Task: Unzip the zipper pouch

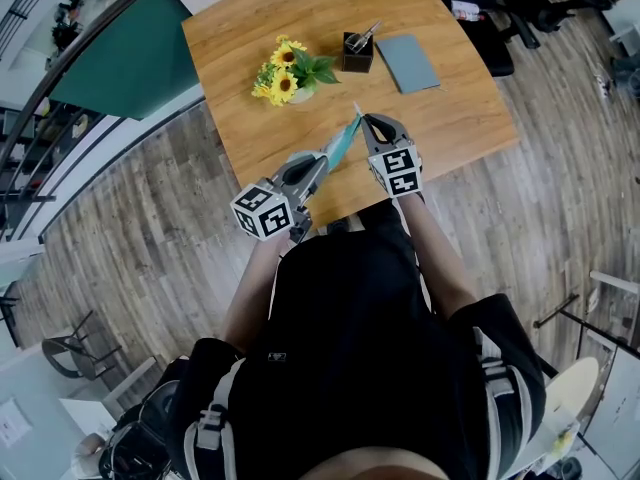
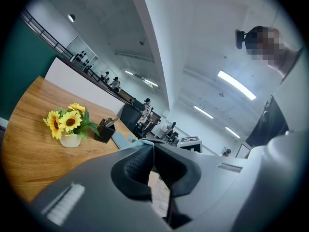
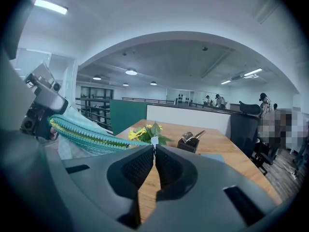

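Observation:
A teal zipper pouch [image 1: 345, 140] hangs in the air above the near edge of the wooden table [image 1: 450, 118], stretched between both grippers. My left gripper [image 1: 331, 151] is shut on its lower end; in the left gripper view a pale blue fold of the pouch [image 2: 140, 145] sticks out between the closed pads. My right gripper [image 1: 363, 118] is shut at the pouch's upper end. In the right gripper view the pouch [image 3: 82, 129] runs off to the left with its zipper teeth parted, and the small white zipper pull [image 3: 154, 140] is pinched at the tips of the right gripper [image 3: 154, 147].
On the table behind the pouch stand a pot of sunflowers [image 1: 285, 73], a black pen holder [image 1: 357, 52] and a flat grey-blue notebook [image 1: 407, 63]. A dark office chair [image 1: 495, 33] sits at the table's far right. Wood floor surrounds the table.

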Demonstrator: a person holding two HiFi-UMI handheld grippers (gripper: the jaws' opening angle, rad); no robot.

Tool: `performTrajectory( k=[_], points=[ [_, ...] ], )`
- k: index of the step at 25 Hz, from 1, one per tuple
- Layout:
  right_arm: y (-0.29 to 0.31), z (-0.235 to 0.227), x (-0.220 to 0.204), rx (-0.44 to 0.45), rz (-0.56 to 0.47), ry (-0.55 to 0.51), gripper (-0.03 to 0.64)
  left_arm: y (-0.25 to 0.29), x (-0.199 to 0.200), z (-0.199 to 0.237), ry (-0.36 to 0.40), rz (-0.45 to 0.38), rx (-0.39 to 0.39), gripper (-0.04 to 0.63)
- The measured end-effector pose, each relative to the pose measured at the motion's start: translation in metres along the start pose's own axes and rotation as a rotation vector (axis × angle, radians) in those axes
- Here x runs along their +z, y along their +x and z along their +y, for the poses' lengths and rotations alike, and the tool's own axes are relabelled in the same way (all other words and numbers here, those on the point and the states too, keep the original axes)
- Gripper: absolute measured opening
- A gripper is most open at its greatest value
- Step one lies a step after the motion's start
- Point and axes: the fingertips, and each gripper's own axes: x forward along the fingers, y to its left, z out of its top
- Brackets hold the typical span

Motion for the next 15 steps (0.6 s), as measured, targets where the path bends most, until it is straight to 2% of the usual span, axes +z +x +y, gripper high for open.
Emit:
performTrajectory(
  k=[15],
  points=[
    [0.001, 0.006, -0.001, 0.014, -0.005, 0.009, 0.046, -0.016, 0.008, 0.016, 0.04, -0.014, 0.059, 0.005]
  ],
)
